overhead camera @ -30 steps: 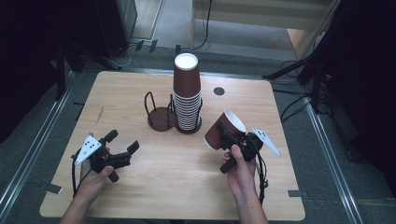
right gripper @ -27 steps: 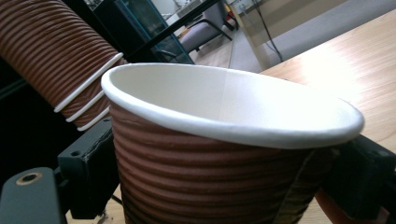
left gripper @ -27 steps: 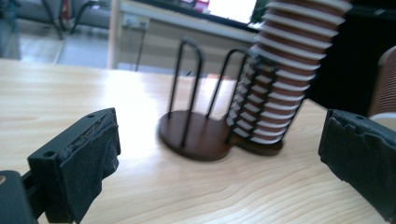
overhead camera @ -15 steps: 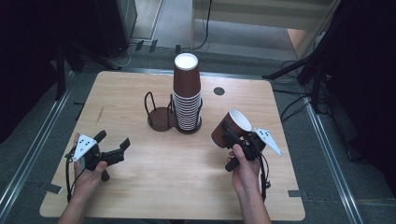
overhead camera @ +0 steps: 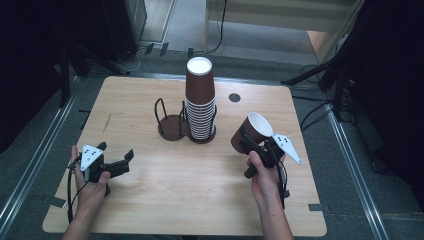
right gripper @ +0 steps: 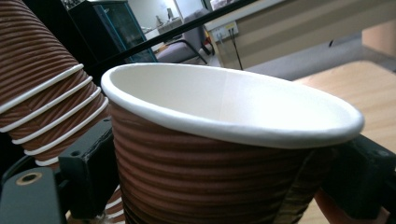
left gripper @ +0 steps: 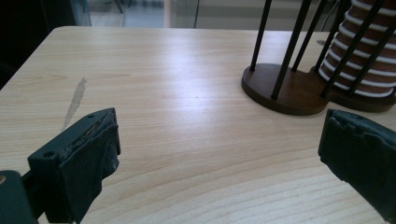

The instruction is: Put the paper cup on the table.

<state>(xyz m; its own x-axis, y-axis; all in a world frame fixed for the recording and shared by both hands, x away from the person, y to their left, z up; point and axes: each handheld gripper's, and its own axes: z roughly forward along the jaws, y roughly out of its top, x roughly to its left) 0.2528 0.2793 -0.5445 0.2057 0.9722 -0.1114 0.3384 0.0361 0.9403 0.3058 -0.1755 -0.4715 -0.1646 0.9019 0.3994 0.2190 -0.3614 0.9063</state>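
Brown ribbed paper, white inside: one single paper cup (overhead camera: 251, 131) is clamped between the two black jaws of the right gripper (overhead camera: 256, 145), held above the right half of the wooden table (overhead camera: 165, 192) and tilted, its open rim facing up and to the right. In the right gripper view a jaw presses on each side of the cup's wall (right gripper: 210, 177). One tall stack of matching cups (overhead camera: 200, 102) stands in a two-bay wire cup holder (overhead camera: 172, 126) at the table's centre, filling the right bay; the left bay holds none. The right hand (overhead camera: 264, 182) grips from below. The left gripper (overhead camera: 117, 165) lies low near the table's left front, jaws spread apart and holding nothing, pointing toward the holder.
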